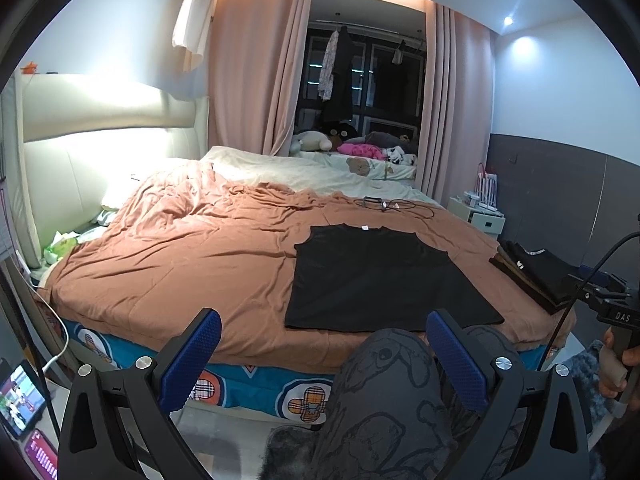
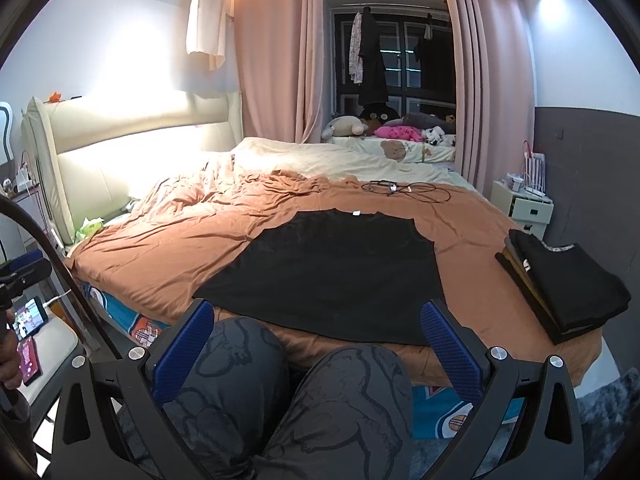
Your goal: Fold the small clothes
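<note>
A black sleeveless top point(image 1: 380, 276) lies spread flat on the brown bedspread point(image 1: 192, 252), collar at the far side; it also shows in the right wrist view point(image 2: 340, 272). My left gripper point(image 1: 324, 344) is open and empty, held short of the bed's near edge over the person's knee. My right gripper point(image 2: 316, 336) is open and empty, just in front of the top's near hem, above both knees. Its handle shows at the right edge of the left wrist view.
A stack of folded dark clothes point(image 2: 568, 284) sits at the bed's right edge, also in the left wrist view point(image 1: 536, 272). Cables point(image 2: 400, 189) lie beyond the top. A phone point(image 2: 30, 316) stands left of the bed. A white nightstand point(image 2: 524, 204) is at right.
</note>
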